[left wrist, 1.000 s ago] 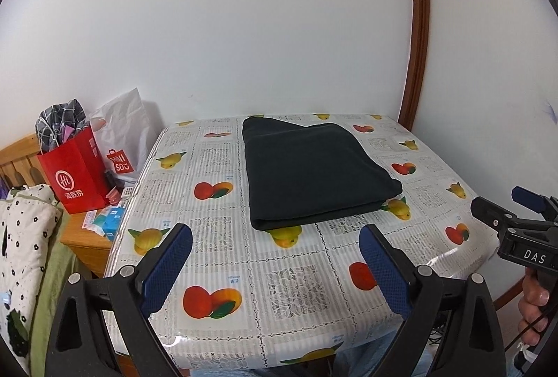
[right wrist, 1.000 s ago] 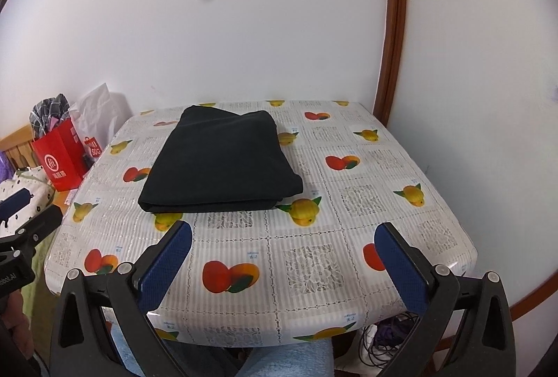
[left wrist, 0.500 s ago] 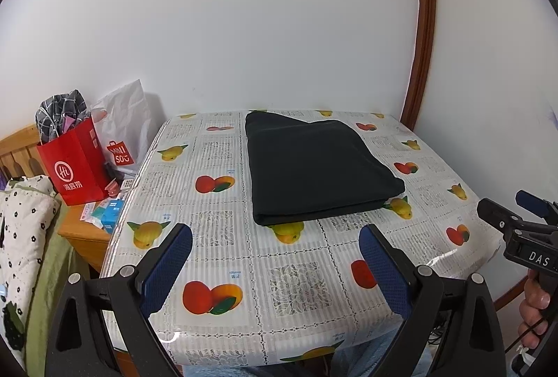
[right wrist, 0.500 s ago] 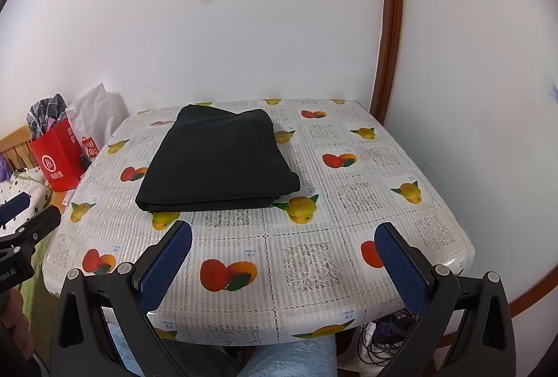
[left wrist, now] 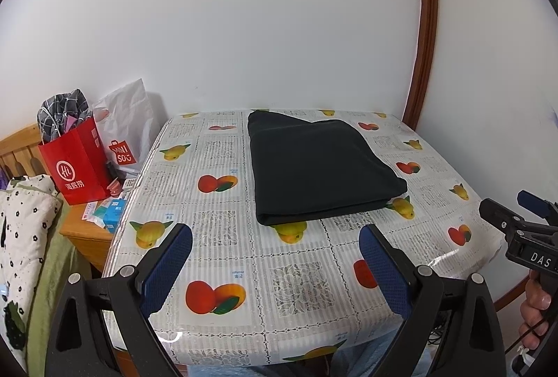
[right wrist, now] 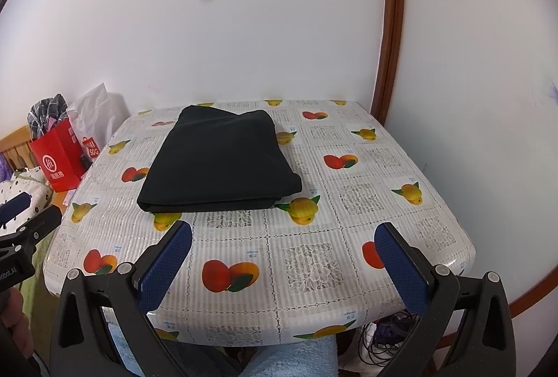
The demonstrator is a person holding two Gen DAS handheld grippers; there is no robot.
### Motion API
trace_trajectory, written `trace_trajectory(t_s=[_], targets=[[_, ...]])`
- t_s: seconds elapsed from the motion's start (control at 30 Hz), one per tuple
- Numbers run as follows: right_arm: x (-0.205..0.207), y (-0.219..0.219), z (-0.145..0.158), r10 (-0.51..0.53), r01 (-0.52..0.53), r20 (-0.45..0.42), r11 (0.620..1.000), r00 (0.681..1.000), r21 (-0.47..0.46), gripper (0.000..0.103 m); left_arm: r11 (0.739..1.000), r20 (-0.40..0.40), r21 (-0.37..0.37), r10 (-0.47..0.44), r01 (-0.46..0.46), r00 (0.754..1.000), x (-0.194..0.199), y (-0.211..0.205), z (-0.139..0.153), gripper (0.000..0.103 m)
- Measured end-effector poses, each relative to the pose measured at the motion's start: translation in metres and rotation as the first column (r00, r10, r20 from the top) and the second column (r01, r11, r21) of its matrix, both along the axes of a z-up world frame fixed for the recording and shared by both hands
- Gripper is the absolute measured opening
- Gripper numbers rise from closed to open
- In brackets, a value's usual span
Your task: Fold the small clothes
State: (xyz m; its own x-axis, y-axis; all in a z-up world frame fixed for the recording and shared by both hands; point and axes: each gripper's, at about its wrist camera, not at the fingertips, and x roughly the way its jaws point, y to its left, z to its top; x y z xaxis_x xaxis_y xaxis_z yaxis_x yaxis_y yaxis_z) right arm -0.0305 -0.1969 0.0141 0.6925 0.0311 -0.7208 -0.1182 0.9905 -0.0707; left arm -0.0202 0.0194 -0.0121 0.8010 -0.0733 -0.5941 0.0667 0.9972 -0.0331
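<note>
Just short of the near edge of the bench (left wrist: 244,272), the left hand-held gripper (left wrist: 275,255) hangs with its blue pads spread wide and nothing between them. The right hand-held gripper (right wrist: 282,255) is beside it, to its right, likewise spread and empty. Both sit above the bench's fruit-patterned cloth, apart from any fabric, which suits a pause rather than a grasp.

Ahead of both, toward the far wall, the dark garment (left wrist: 314,167) lies flat as a neat folded rectangle, its thick folded edge facing the hand-held grippers. Judging by its tidy layers, the folding of this piece looks finished or nearly so; its middle placement leaves room all round for a further fold.

Off to the left of the left hand-held gripper, beyond the bench, stand a red paper bag (left wrist: 75,167) and a white bag (left wrist: 129,122) on a wooden stand.
</note>
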Motion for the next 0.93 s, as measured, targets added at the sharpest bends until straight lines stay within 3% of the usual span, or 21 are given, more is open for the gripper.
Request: trace_trajectory(t_s=[0.93], targets=[[-0.0001, -0.0038, 0.0000, 0.000, 0.000, 0.002, 1.000, 1.000, -0.001, 0.103, 1.000, -0.006, 0.008, -0.016, 0.016, 1.000, 0.0020, -0.0032, 0.0005, 0.097]])
